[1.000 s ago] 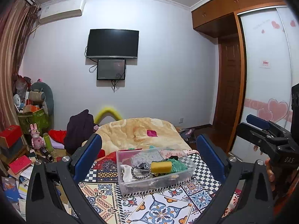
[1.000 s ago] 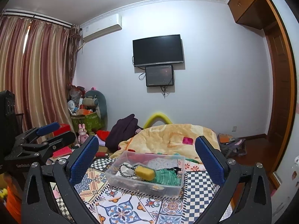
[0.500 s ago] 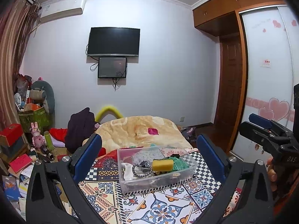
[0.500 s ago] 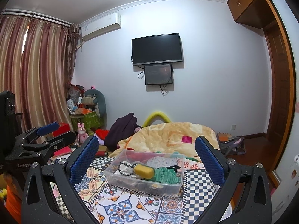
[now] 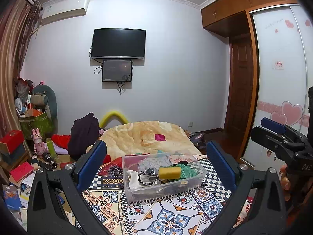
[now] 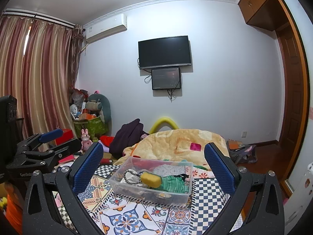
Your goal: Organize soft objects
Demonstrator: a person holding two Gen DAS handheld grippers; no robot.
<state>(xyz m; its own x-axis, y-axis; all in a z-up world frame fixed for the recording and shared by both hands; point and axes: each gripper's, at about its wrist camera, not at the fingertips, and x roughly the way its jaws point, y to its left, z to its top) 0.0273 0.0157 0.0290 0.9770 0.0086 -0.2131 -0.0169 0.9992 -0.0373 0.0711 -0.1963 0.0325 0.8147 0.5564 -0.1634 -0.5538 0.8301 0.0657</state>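
A clear plastic box (image 5: 192,185) (image 6: 121,186) stands on a patterned cloth. In it lie a yellow sponge (image 5: 169,172) (image 6: 151,179), a green cloth (image 5: 188,171) (image 6: 174,183), a grey patterned cloth (image 6: 169,170), a bead bracelet (image 5: 148,178) (image 6: 130,176) and other small items. My left gripper (image 5: 156,160) is open and empty, a little short of the box. My right gripper (image 6: 154,162) is open and empty, also facing the box. Each gripper shows at the edge of the other's view (image 5: 277,137) (image 6: 47,146).
The patterned cloth (image 5: 168,215) (image 6: 125,217) covers the surface under the box. Beyond it lie an orange quilt (image 5: 148,137) (image 6: 182,145) and a dark garment (image 5: 84,135). Boxes, a green bag (image 6: 92,126) and toys clutter the left. A wardrobe (image 5: 281,90) stands at right.
Both grippers have drifted slightly; the box sits a little lower and nearer in both views. Both stay open and empty.
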